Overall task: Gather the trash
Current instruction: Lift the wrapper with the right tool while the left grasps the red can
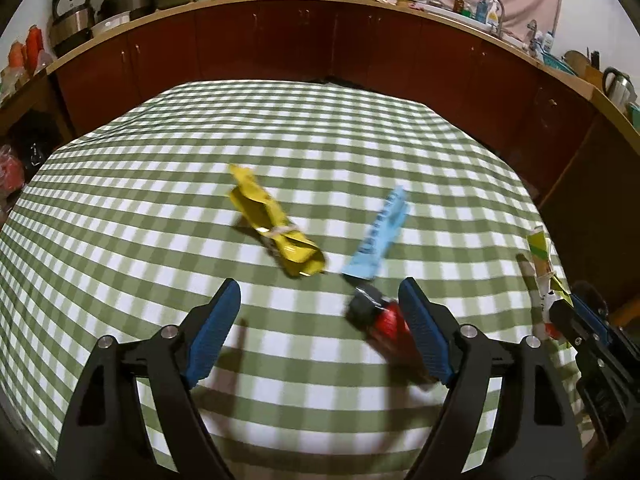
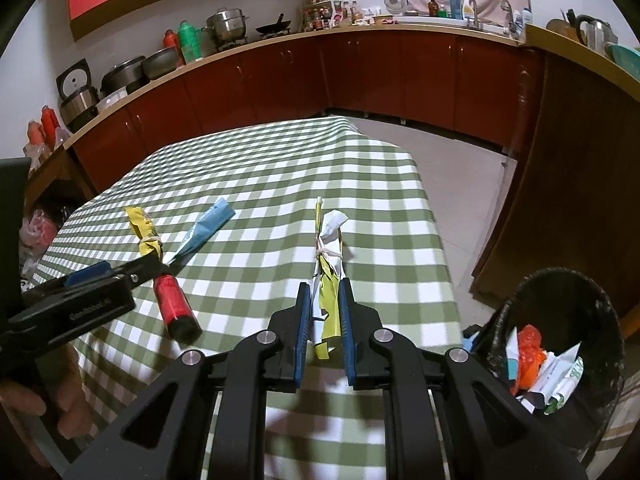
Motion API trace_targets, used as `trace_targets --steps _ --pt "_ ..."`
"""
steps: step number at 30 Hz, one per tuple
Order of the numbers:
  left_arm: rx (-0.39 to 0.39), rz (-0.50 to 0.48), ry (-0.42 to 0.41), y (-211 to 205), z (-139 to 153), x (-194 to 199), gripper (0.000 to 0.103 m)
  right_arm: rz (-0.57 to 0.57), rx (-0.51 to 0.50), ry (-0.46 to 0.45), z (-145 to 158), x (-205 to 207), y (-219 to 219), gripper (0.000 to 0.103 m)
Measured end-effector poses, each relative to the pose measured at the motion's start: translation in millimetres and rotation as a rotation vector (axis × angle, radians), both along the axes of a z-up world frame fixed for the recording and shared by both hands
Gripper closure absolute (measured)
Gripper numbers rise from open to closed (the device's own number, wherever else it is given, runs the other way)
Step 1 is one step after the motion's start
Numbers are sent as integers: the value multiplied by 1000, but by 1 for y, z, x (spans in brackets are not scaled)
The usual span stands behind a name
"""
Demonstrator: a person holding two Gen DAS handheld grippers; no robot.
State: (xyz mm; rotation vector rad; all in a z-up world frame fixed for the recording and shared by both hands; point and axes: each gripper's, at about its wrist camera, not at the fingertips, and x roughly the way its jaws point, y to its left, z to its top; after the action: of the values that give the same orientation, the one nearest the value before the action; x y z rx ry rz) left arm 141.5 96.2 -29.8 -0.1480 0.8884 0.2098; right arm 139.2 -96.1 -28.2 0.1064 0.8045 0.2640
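Observation:
My right gripper (image 2: 324, 292) is shut on a yellow-and-white wrapper bundle (image 2: 329, 280) tied with a rubber band, held above the checked table (image 2: 280, 168). The bundle also shows in the left wrist view (image 1: 542, 264). My left gripper (image 1: 320, 292) is open and empty over the table. A red tube with a black cap (image 1: 380, 316) lies just by its right finger (image 1: 420, 328). A yellow wrapper (image 1: 272, 224) and a light blue wrapper (image 1: 380, 236) lie further ahead. In the right wrist view the red tube (image 2: 174, 304), yellow wrapper (image 2: 144, 232) and blue wrapper (image 2: 206, 228) lie left.
A black bin (image 2: 560, 340) holding paper and orange plastic scraps stands off the table's near right corner. Dark red kitchen cabinets (image 2: 360, 76) with a cluttered counter run behind the table. Tiled floor (image 2: 460, 184) lies right of the table.

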Motion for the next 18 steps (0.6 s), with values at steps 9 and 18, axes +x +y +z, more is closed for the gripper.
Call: trace_targets --steps 9,18 --pt "14 -49 46 -34 -16 -5 32 -14 13 13 -6 -6 -16 88" --pt "30 -86 36 -30 -18 -20 59 -15 9 17 -9 -10 -17 88"
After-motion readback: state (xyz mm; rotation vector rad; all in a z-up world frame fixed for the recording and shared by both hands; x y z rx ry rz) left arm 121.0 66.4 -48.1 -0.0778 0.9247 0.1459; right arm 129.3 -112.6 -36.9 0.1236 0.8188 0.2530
